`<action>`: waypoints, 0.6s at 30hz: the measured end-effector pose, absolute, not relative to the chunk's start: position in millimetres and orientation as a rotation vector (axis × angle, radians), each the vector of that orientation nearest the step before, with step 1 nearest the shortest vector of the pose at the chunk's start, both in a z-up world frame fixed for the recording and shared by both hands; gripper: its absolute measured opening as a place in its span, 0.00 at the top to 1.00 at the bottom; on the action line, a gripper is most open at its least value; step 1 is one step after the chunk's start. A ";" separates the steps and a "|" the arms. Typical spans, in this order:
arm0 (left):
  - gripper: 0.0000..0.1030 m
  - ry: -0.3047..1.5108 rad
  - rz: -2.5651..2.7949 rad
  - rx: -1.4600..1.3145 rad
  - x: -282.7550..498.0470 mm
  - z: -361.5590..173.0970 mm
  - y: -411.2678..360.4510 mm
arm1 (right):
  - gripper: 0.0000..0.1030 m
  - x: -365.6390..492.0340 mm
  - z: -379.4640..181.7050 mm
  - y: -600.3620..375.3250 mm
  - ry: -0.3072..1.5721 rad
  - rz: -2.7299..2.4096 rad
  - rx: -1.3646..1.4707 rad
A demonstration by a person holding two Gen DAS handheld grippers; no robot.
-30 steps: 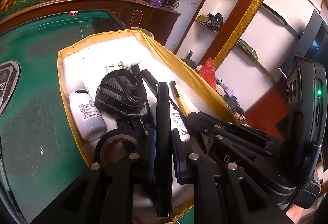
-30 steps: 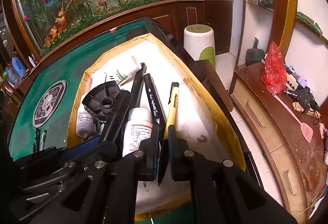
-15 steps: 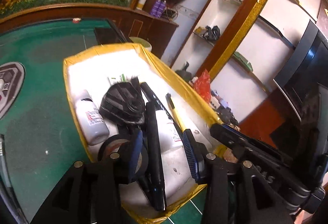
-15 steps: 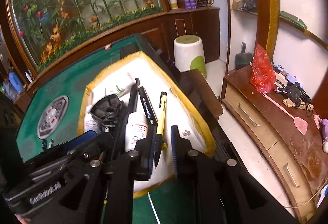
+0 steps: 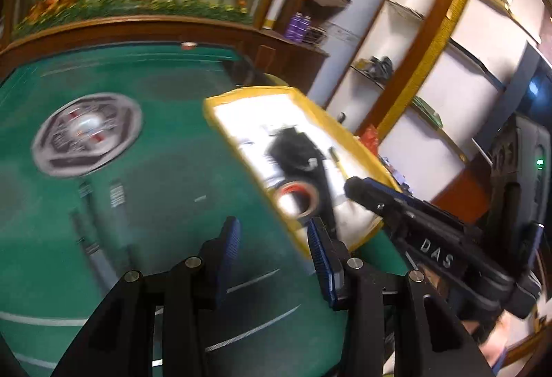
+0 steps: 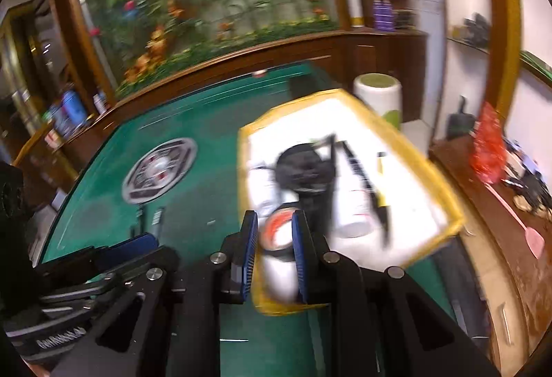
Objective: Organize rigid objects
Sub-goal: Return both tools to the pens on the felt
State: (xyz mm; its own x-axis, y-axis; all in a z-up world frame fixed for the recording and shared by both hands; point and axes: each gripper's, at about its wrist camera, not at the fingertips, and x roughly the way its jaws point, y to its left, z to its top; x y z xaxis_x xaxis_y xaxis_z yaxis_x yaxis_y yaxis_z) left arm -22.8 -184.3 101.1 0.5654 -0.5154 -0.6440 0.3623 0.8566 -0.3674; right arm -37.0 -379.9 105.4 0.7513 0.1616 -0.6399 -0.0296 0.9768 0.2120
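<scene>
Pulled back from yellow-rimmed tray (image 5: 348,138), both grippers; left gripper (image 5: 272,249) parted, empty, over open green felt (image 5: 165,170); right gripper (image 6: 274,239) narrow, opening, empty above tray's near edge; objects in tray

Both grippers, left (image 5: 272,252) and right (image 6: 275,252), are built of black plastic, fitted with silver screws and ribbed blue pads (image 5: 229,244); white lettering is seen.

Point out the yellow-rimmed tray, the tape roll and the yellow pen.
yellow-rimmed tray (image 6: 445,185): right wrist view, on its right rim.
tape roll (image 6: 277,232): right wrist view, on its reddish inner ring.
yellow pen (image 6: 381,170): right wrist view, on its yellow barrel.
</scene>
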 end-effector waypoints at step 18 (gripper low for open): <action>0.58 0.984 -0.212 -0.282 -8.5 36.6 -83.0 | 0.76 -47.6 85.2 -336.0 0.770 0.252 0.150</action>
State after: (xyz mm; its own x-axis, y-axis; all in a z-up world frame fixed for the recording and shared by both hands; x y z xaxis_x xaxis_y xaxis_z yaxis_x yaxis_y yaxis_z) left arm -8.5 -83.0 36.6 0.5384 -0.3018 -0.7868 0.0486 0.9432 -0.3285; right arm -47.6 -336.0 85.2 0.6903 0.2791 -0.6676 -0.1699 0.9593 0.2254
